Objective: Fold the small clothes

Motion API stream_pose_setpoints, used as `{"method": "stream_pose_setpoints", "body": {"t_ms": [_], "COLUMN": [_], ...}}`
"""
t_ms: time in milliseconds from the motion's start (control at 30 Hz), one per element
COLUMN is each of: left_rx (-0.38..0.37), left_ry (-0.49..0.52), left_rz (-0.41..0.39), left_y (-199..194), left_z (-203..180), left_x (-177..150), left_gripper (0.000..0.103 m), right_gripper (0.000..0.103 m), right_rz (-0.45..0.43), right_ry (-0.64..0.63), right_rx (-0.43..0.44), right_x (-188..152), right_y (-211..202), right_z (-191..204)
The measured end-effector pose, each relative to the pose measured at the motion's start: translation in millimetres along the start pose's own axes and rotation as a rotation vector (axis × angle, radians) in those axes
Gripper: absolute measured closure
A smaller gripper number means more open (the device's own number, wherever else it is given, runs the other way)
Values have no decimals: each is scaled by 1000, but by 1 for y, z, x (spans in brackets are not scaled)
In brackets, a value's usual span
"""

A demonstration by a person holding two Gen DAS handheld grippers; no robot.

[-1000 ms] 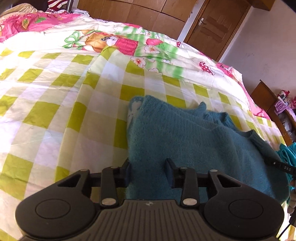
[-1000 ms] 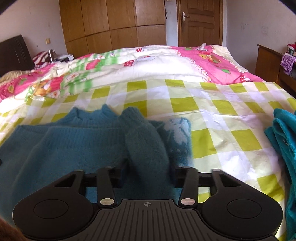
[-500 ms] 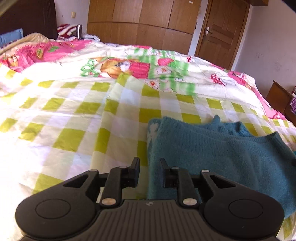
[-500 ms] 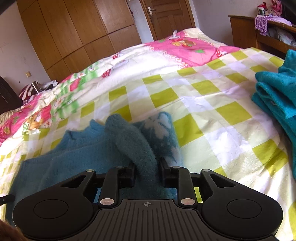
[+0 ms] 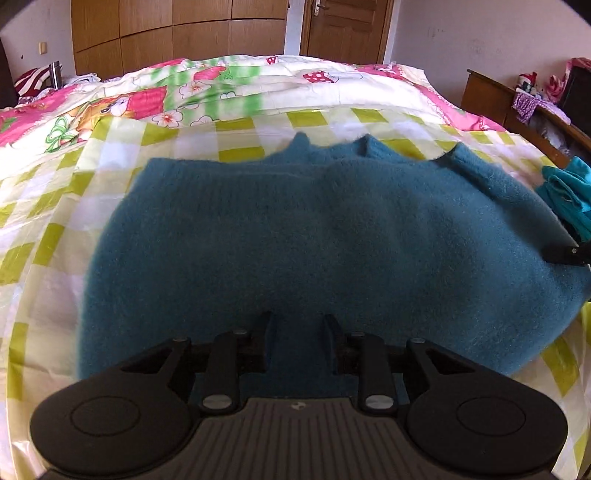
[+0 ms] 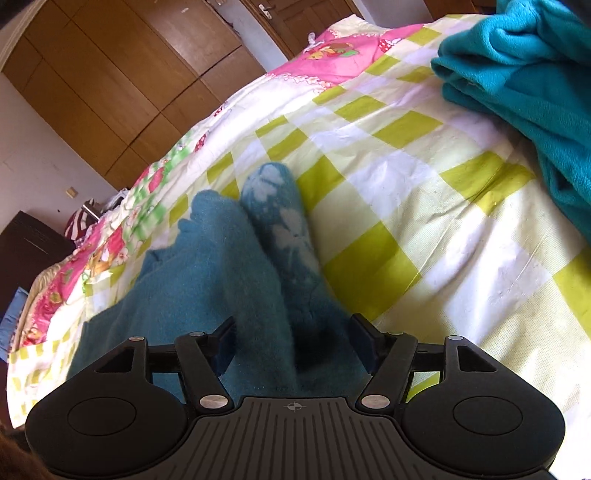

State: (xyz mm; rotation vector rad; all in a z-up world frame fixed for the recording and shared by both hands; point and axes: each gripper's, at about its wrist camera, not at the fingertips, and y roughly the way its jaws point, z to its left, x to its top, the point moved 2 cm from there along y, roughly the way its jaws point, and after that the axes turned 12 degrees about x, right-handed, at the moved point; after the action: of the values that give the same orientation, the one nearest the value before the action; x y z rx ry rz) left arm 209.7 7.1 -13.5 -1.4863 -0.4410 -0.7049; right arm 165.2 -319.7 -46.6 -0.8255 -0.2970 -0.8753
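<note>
A fuzzy blue sweater (image 5: 314,236) lies spread on the green-and-white checked sheet (image 5: 44,236), neckline away from me. My left gripper (image 5: 298,328) hovers at its near hem with the jaws narrow and opening; knit shows in the gap, not pinched. In the right wrist view a sleeve (image 6: 236,266) lies folded across the sweater's body beside a patch with pale flower marks (image 6: 284,225). My right gripper (image 6: 293,339) straddles that sleeve, its jaws opening wide and both pads clear of the knit. One right fingertip (image 5: 565,253) shows at the sweater's right edge.
A brighter teal garment (image 6: 524,62) lies bunched on the sheet to the right, also visible as teal cloth (image 5: 565,199). A pink cartoon quilt (image 5: 129,99) covers the bed's far part. Wooden wardrobes (image 5: 177,33), a door (image 5: 343,26) and a dark wooden cabinet (image 5: 517,107) stand beyond.
My left gripper slid from the sweater's left edge to the middle of its near hem. My right gripper rolled, spread its jaws and let go of the sleeve, which stays folded on the sweater.
</note>
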Motion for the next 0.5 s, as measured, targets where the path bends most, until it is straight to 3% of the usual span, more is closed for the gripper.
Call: {"method": "stream_pose_setpoints", "body": {"t_ms": [267, 433, 467, 500], "left_rx": [-24, 20, 31, 48], "left_ry": [-48, 12, 41, 72], "left_rz": [21, 5, 2, 4], "left_y": [-3, -1, -1, -2], "left_z": [6, -6, -10, -14], "left_x": [12, 8, 7, 6], "left_gripper": [59, 55, 55, 55], "right_gripper": [33, 30, 38, 55], "right_rz": [-2, -24, -28, -28], "right_ry": [136, 161, 155, 156], "right_rx": [140, 162, 152, 135], "right_x": [10, 10, 9, 8], "right_y": [2, 18, 20, 21], "right_z": [-24, -25, -23, -22]}}
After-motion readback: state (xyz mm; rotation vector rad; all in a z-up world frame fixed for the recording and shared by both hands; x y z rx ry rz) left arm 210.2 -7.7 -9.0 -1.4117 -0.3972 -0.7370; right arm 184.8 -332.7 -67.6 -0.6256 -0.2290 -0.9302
